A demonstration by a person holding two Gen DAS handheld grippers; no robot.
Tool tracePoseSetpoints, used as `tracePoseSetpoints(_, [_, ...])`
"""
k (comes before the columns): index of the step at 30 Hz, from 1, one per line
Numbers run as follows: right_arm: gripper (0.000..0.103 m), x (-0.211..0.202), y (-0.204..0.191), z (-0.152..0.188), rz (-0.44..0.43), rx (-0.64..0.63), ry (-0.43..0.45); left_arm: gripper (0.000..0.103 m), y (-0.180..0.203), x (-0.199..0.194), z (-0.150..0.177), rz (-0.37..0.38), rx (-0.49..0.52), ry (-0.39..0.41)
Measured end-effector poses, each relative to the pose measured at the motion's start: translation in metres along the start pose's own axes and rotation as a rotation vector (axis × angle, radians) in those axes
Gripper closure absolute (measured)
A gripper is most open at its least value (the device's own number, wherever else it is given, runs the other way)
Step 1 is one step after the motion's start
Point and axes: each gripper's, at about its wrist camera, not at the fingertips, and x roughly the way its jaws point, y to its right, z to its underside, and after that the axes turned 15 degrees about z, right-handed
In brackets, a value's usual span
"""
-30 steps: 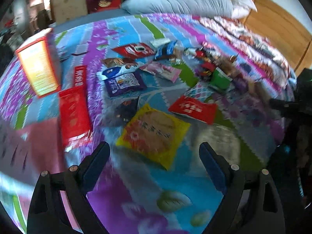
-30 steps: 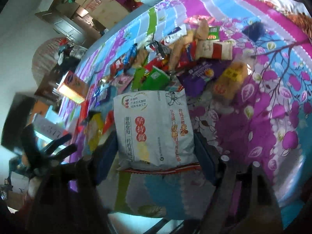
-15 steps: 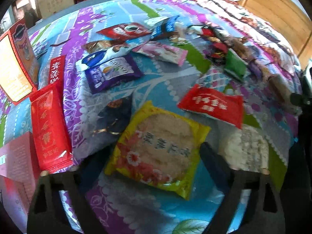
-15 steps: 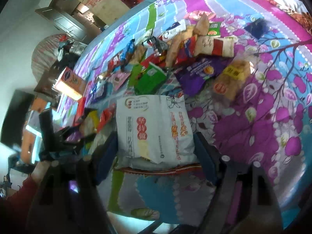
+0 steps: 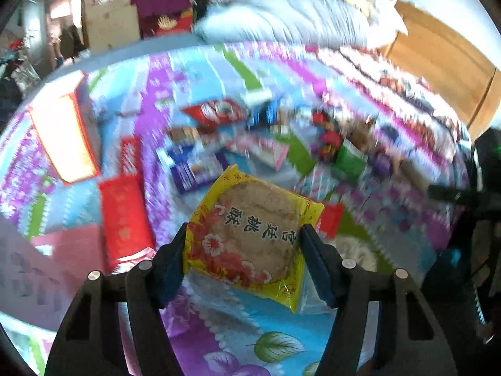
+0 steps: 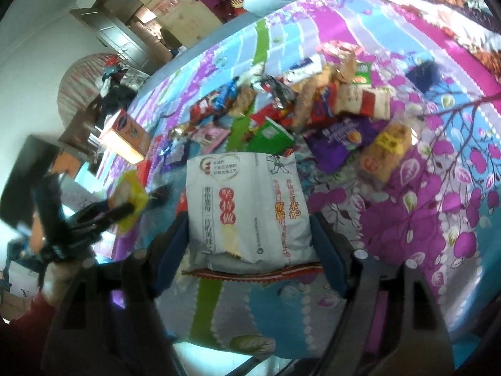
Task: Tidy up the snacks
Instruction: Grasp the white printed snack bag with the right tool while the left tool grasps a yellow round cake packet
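Observation:
A yellow pastry packet with red flowers sits between the pads of my left gripper. The jaws are closing on its two sides, and it hangs tilted above the bedspread. In the right wrist view the same yellow packet shows at the left in the left gripper, held by a hand in a red sleeve. My right gripper is shut on a white snack bag with red and orange print, gripped by its sides near the crimped lower edge.
Many snack packets lie spread over the middle of the bed: a long red packet, a tall orange box, a green pack, a purple bag. Grey pillows and a wooden headboard are at the far end.
The left gripper came down around the yellow packet, closed on it and raised it off the bedspread. The right gripper kept its hold on the white bag, almost still.

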Motion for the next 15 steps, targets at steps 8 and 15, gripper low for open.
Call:
tracePoseSetpoints(8, [0.026,-0.032,-0.052,-0.036,-0.026,-0.103,0.121,0.034,0.021,-0.114,-0.033,-0.097,0.059,0.273])
tracePoseSetpoints(15, [0.026,-0.068,-0.139,-0.073,-0.09,-0.238,0.279,0.034,-0.002,-0.226,-0.032,-0.247,0.022,0.516])
